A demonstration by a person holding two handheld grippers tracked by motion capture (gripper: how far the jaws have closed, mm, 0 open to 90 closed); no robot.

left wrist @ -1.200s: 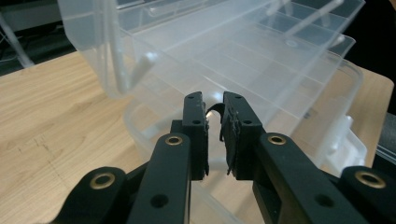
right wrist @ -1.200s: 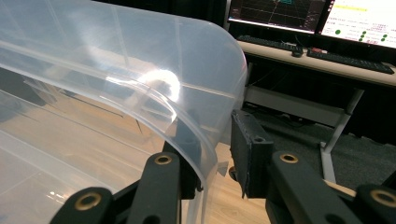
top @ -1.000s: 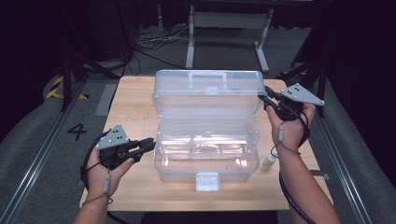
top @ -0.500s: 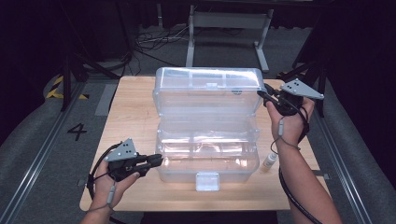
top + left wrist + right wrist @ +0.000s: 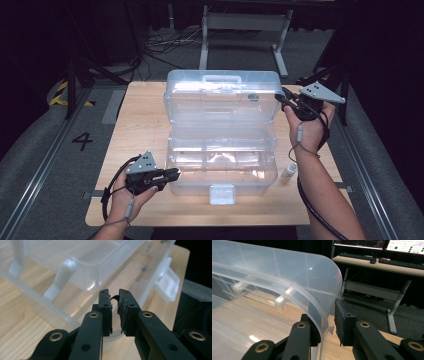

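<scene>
A clear plastic box point(image 5: 222, 170) is sitting open in the middle of the bench point(image 5: 140, 120), its lid point(image 5: 222, 97) standing up at the far side and its white latch point(image 5: 222, 194) facing the person.

The left tool point(image 5: 172, 173) is lying low and level at the box's near left corner, in the person's left hand point(image 5: 125, 197). In the left gripper view its jaws are standing nearly together, with only a narrow gap and a bit of torn black pad between them point(image 5: 114, 308); nothing is gripped, and the tips are resting right at the box wall point(image 5: 75, 277).

The right tool point(image 5: 281, 96) is being held up at the lid's right edge by the right hand point(image 5: 307, 127). In the right gripper view the lid's curved rim point(image 5: 312, 302) is passing between the jaws point(image 5: 328, 322): the left jaw is lying behind the plastic, while the right pad is standing a little clear of it, so whether the rim is truly pinched is hard to say.

A small white bottle point(image 5: 288, 171) is standing on the bench just right of the box.
</scene>
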